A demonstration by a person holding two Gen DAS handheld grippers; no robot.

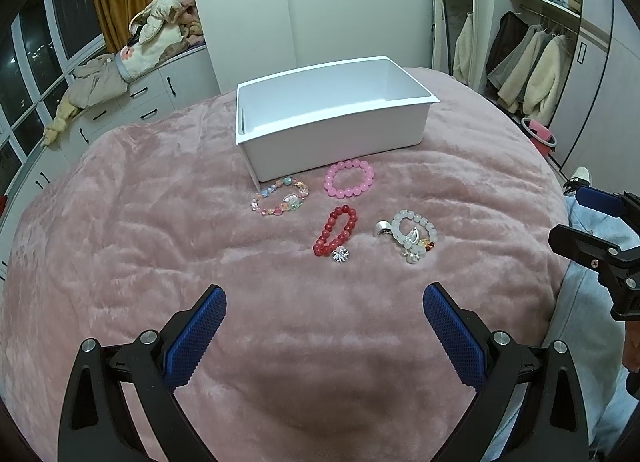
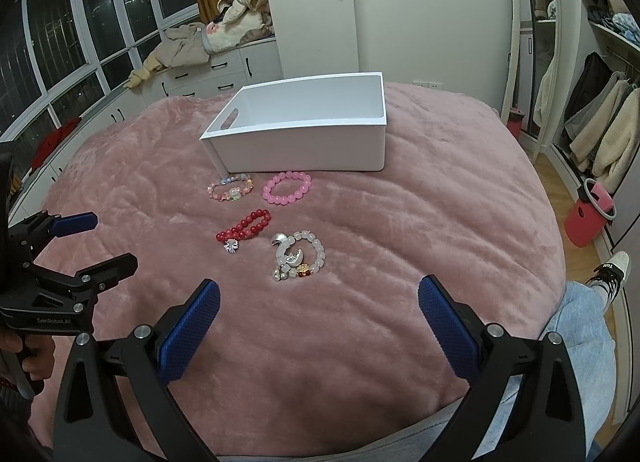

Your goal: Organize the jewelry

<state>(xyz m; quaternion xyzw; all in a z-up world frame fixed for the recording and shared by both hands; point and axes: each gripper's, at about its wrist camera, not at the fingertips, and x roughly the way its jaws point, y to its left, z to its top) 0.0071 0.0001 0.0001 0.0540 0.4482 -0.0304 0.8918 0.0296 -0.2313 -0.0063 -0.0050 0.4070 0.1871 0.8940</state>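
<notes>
Several bead bracelets lie on a pink blanket [image 1: 160, 221] in front of an empty white box [image 1: 332, 129] [image 2: 304, 141]. A pink bracelet [image 1: 350, 178] [image 2: 287, 187] and a multicolour one [image 1: 280, 195] [image 2: 230, 187] lie nearest the box. A red bracelet with a silver charm [image 1: 335, 232] [image 2: 244, 226] and a white bracelet with silver charms [image 1: 412, 234] [image 2: 300, 256] lie closer to me. My left gripper [image 1: 324, 298] [image 2: 96, 238] is open and empty, above the blanket short of the bracelets. My right gripper [image 2: 319, 294] [image 1: 568, 213] is open and empty, near the white bracelet.
White drawers with piled clothes [image 1: 132, 61] stand at the left by dark windows. An open wardrobe with hanging coats [image 2: 600, 129] and a red bucket [image 2: 592, 217] are at the right. A person's leg in jeans [image 2: 576, 334] is at the bed's near right edge.
</notes>
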